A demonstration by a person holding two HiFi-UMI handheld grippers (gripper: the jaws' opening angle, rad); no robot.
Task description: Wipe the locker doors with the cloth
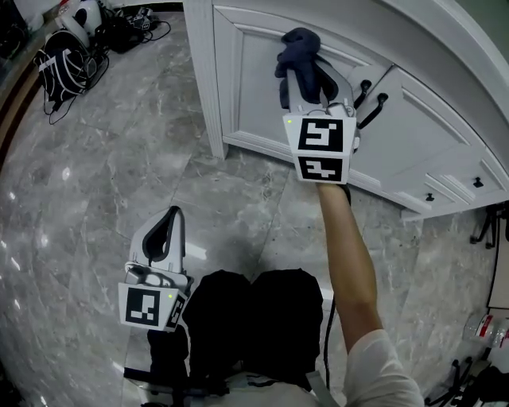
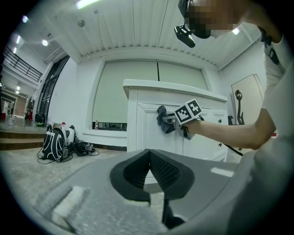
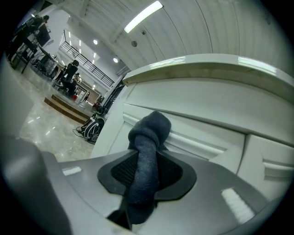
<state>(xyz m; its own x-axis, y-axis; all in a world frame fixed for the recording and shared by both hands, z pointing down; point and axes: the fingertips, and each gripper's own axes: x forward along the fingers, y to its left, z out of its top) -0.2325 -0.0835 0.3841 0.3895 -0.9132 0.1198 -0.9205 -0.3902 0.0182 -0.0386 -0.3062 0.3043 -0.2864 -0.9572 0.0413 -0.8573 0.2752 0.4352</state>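
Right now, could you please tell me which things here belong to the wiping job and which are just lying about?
Job: cloth, clamped in the right claw; white locker door.
Lying about: backpack; cables on the floor; left claw, shut and empty.

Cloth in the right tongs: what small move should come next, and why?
Probably sweep the cloth sideways along the locker door. The right tongs grip it bunched at the door's upper moulding, with most of the door face lying beside and below it.
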